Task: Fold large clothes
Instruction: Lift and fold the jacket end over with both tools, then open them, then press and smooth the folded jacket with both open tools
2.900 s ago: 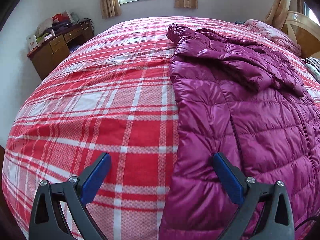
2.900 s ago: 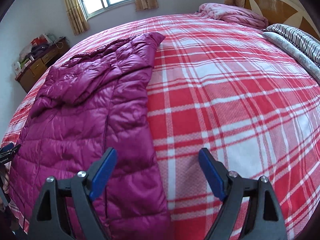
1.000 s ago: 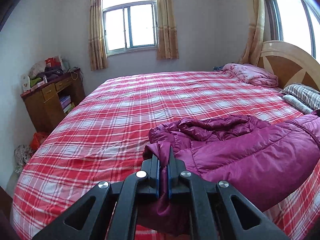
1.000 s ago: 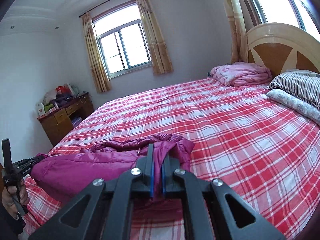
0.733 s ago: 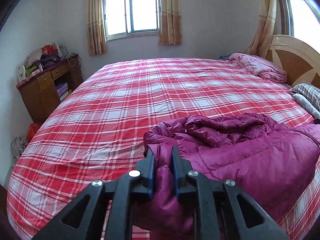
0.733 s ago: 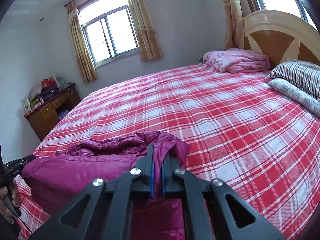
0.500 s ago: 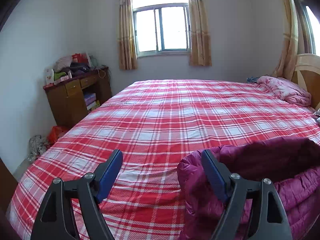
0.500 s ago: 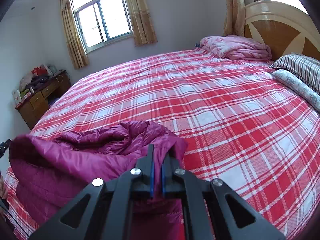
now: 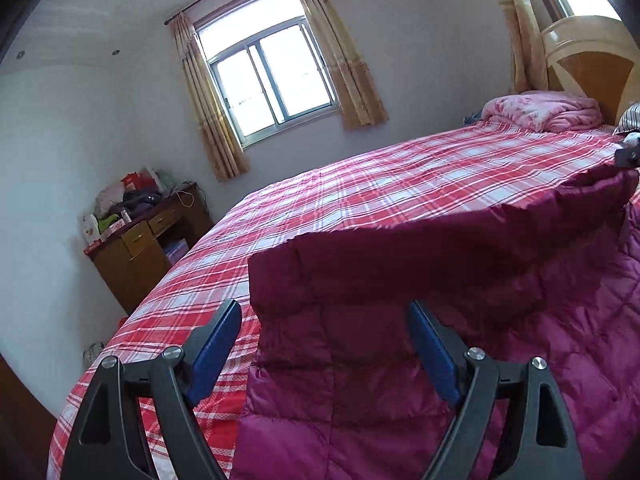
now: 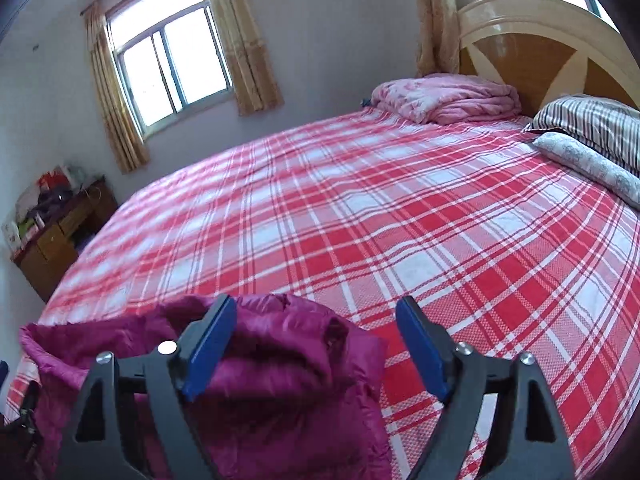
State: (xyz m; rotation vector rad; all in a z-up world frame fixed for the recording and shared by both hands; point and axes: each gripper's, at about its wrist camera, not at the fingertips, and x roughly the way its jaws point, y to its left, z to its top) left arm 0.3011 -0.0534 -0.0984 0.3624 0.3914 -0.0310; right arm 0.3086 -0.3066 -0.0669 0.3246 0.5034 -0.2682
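Note:
A magenta quilted down jacket (image 9: 480, 280) lies folded over on itself on the red plaid bed (image 9: 400, 184). My left gripper (image 9: 324, 312) hovers over the jacket's left edge. Its jaws are opening, and the fabric lies below and between them, untouched by the blue pads. In the right wrist view the jacket (image 10: 288, 380) bunches at the lower left of the bed (image 10: 400, 220). My right gripper (image 10: 316, 308) is over the jacket's right corner. Its jaws are opening too, with cloth under the left finger and no pad pressing on it.
A wooden desk (image 9: 140, 240) piled with clutter stands by the left wall under a curtained window (image 9: 272, 84). At the bed's head lie a pink blanket (image 10: 448, 98), a striped pillow (image 10: 592, 124) and a wooden headboard (image 10: 532, 52).
Both grippers were shut on the jacket's hem and carried it over the top half. The left let go first, then the right, and the jacket dropped folded.

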